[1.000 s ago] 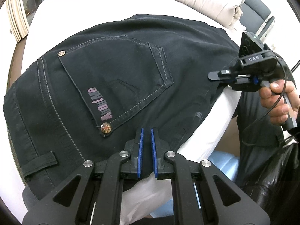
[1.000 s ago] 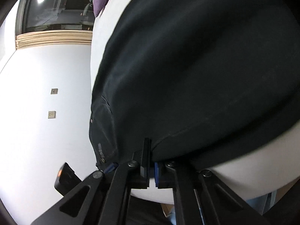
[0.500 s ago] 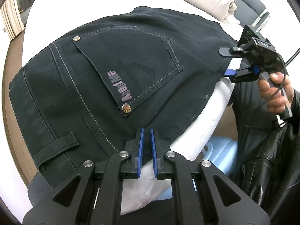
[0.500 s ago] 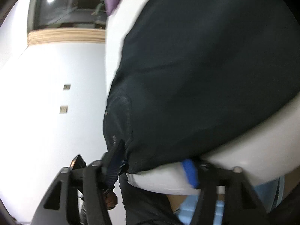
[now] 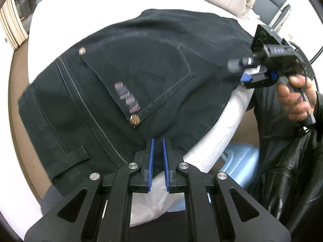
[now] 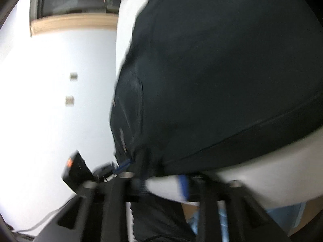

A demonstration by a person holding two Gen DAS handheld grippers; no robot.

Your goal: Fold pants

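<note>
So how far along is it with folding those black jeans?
Early, I'd say. Done: the black denim pants lie spread on the white bed, back pocket up. In hand: the right claw is open at their near edge, and the left claw sits at the edge nearer the waistband; whether it grips cloth is unclear. Left: I can see no crosswise fold yet.

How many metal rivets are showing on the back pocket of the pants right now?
2 on the pants: one rivet at the pocket's upper left corner, another rivet at its lower corner near the left gripper. Others may be hidden.
</note>
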